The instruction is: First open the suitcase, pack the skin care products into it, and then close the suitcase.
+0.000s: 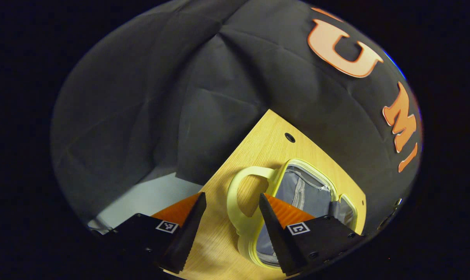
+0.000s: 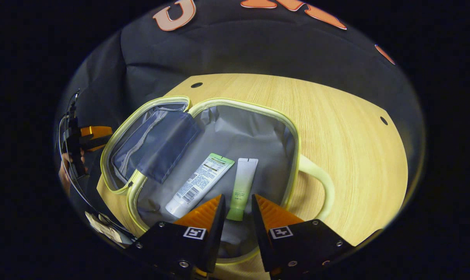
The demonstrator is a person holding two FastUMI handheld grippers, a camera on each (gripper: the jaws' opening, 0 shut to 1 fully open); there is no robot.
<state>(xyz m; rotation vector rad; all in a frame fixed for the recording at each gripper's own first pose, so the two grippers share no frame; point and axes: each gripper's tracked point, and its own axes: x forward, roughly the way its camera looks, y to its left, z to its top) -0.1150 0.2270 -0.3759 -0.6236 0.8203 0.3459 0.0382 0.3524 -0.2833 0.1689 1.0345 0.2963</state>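
In my right gripper view, my own fingers [image 2: 218,217] cover the cap end of the green tube [image 2: 241,186] and the suitcase's [image 2: 293,132] near rim at six o'clock. At nine o'clock my left gripper [image 2: 91,137] is cut off, jaws unreadable. The white tube's [image 2: 198,184] label is too small.

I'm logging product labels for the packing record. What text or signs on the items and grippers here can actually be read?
White tube: barcode and print, too small to read.
Green tube: print too blurred to read.
Right gripper: two square coded marker tags, no words.
Left gripper: two square marker tags, no words.
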